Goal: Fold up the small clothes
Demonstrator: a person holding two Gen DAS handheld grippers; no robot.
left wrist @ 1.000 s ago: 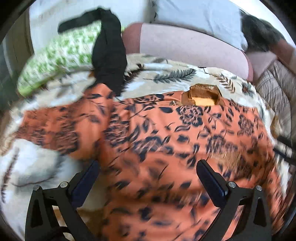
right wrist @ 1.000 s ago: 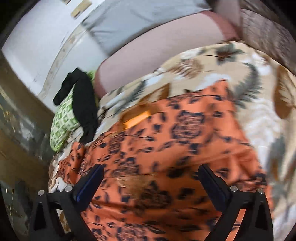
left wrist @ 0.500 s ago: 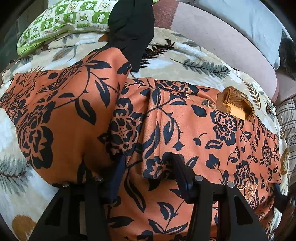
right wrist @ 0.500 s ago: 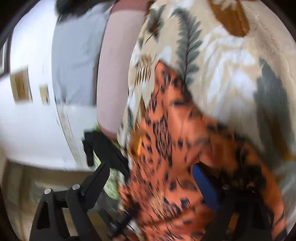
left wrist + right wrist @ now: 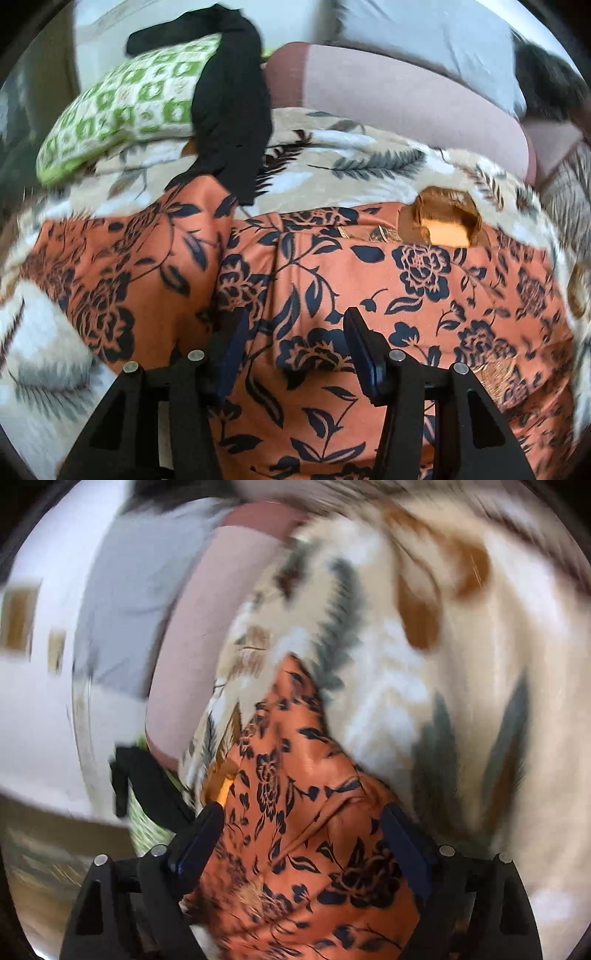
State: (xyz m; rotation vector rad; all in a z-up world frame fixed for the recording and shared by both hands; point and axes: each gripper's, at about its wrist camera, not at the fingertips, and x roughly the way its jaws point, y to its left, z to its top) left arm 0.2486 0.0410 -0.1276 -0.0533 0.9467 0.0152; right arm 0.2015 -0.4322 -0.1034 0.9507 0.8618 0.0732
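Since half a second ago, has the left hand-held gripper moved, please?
Yes. The left hand-held gripper has backed away from the green pillow, which now sits lower and smaller in its view.

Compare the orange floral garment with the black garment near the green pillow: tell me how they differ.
1. The orange floral garment is printed with dark flowers and leaves; the black garment is plain.
2. The orange floral garment lies spread over the leaf-print blanket; the black garment is draped over the green checked pillow, trailing down to the blanket.
3. The orange floral garment fills far more of the view.

Both are soft cloth, lying on the same bed.
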